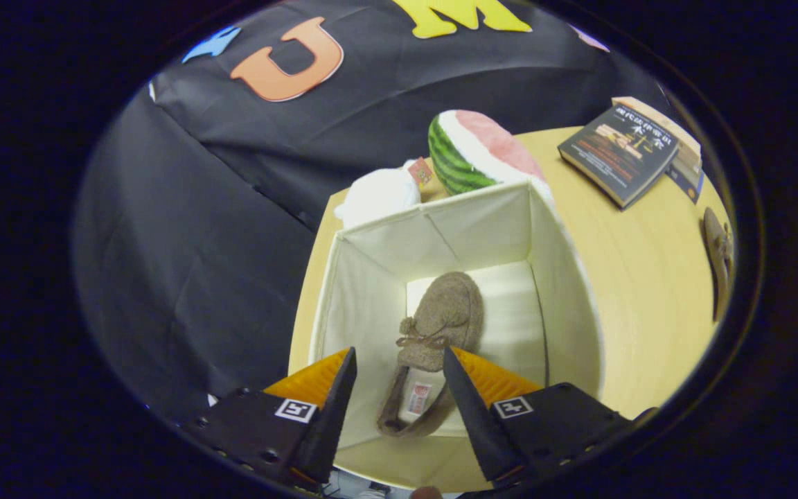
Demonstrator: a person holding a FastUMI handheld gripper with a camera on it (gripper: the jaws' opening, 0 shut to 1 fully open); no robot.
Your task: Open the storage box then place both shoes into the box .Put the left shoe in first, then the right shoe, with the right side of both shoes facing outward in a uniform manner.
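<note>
Spread apart and empty, the gripper (399, 367) hangs over one open white fabric storage box (565, 277); one brown felt shoe (437, 326) lies inside between the fingers. Beyond: one watermelon plush (472, 156), two books (621, 156), a second shoe (717, 260).

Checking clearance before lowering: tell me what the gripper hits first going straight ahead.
Most likely the brown shoe lying in the open storage box, between the open gripper fingers; depth is unclear.
</note>
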